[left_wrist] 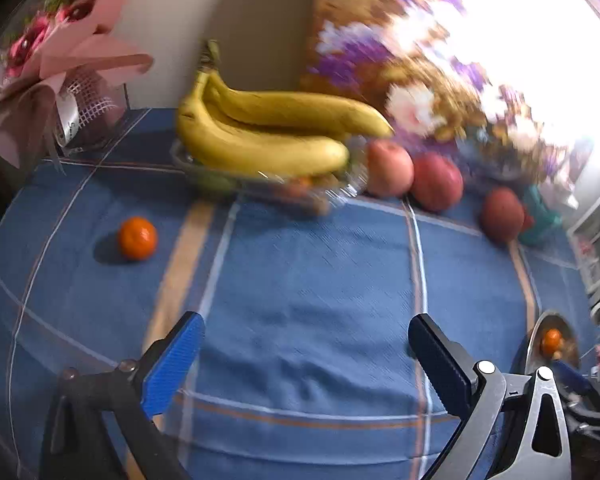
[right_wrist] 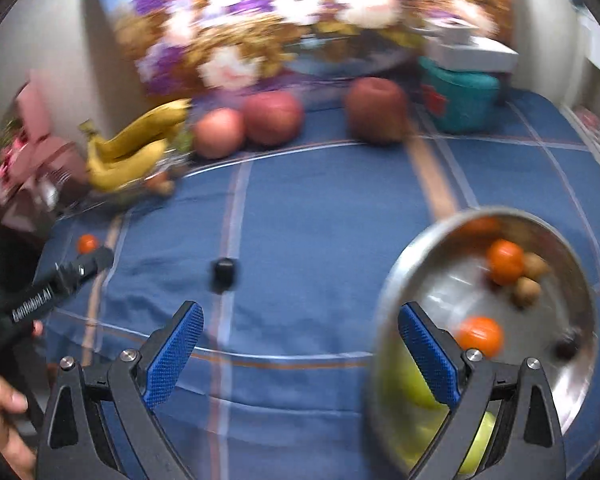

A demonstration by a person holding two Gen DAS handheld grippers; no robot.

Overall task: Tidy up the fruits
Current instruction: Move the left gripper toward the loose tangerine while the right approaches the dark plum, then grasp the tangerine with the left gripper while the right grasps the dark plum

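Note:
A loose mandarin (left_wrist: 137, 238) lies on the blue checked cloth (left_wrist: 308, 280), left of my open, empty left gripper (left_wrist: 302, 330); it also shows small in the right wrist view (right_wrist: 87, 243). Bananas (left_wrist: 268, 136) rest on a clear tray (left_wrist: 260, 186) at the back. Three apples (left_wrist: 390, 168) (left_wrist: 437, 181) (left_wrist: 502, 214) stand to the tray's right. A steel bowl (right_wrist: 404, 272) at the right holds two mandarins (right_wrist: 505, 261) (right_wrist: 480, 335), small brown fruits (right_wrist: 527, 291) and green fruit (right_wrist: 410, 384). My right gripper (right_wrist: 300, 320) is open and empty, its right finger over the bowl's rim.
A pink-wrapped bouquet (left_wrist: 48, 52) stands at the back left. A floral picture (right_wrist: 284, 20) leans on the wall. A teal container (right_wrist: 460, 100) with a white box on top sits at the back right. A small dark object (right_wrist: 224, 270) lies mid-cloth.

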